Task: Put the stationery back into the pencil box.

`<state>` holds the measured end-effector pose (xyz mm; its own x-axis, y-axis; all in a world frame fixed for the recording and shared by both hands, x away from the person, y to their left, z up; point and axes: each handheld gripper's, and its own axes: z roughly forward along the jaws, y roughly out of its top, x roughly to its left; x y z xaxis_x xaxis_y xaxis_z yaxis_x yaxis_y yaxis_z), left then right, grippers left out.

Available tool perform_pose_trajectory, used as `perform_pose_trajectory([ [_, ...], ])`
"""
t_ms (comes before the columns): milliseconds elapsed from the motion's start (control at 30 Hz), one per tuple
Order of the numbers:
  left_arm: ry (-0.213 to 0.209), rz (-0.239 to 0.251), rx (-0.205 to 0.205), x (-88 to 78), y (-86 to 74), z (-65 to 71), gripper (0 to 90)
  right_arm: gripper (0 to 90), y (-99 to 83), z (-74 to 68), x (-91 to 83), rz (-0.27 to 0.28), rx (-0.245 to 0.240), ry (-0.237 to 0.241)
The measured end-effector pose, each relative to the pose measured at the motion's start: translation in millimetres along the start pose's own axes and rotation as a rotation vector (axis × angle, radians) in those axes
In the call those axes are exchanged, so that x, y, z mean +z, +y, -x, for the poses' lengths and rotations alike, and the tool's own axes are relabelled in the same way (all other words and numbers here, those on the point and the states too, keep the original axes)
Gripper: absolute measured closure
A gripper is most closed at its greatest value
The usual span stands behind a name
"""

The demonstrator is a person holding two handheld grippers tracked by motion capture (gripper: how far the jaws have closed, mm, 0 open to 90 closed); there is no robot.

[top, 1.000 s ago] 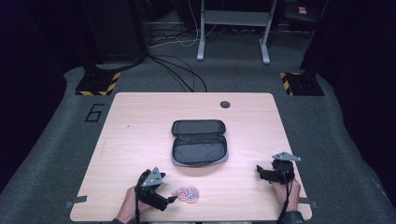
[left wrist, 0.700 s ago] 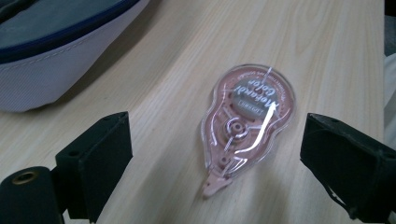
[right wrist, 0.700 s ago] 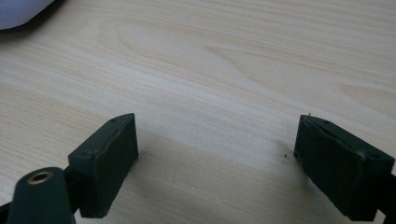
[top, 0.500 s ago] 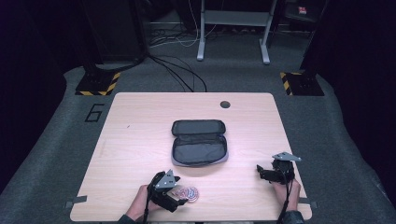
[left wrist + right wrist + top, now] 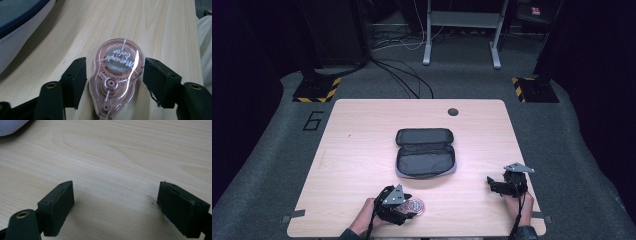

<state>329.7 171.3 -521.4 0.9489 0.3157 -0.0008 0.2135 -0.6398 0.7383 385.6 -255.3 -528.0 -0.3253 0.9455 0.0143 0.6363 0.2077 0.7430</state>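
Down near the front edge of the table (image 5: 362,150), a pink see-through correction tape dispenser (image 5: 116,77) lies flat on the wood, just in front of the open pencil case (image 5: 425,152) and a little to its left. The left gripper (image 5: 115,82) straddles the dispenser: its jaws stand spread, one on each side, with a thin gap showing between each black pad and the plastic shell, so it is released and grips nothing. In the high view the same gripper (image 5: 404,207) sits low over the dispenser (image 5: 416,205), a hand (image 5: 364,220) behind it. The pencil case lies unzipped near the middle of the table, its dark lining up; in the left gripper view its pale edge and blue zip (image 5: 22,25) fill the upper left corner. The right gripper (image 5: 115,205) rests well to the right of the case, near the table's front right corner, jaws spread wide over bare wood.
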Motion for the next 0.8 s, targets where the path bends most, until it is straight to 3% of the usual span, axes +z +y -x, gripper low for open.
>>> perform_pose_trajectory([
  [400, 0.011, 0.004, -0.006, 0.7, -3.2, 2.9, 46.0, 14.0, -0.1, 0.2, 0.0, 0.001, -0.003, -0.001],
  [533, 0.056, 0.016, -0.037, 1.3, -4.2, 7.6, 49.4, 13.6, 0.1, 0.5, 0.5, 0.003, -0.008, -0.002],
  [800, 0.095, 0.035, -0.083, 1.0, -6.5, 12.7, 50.1, 10.7, 1.8, 0.9, 2.6, -0.002, -0.016, 0.003],
])
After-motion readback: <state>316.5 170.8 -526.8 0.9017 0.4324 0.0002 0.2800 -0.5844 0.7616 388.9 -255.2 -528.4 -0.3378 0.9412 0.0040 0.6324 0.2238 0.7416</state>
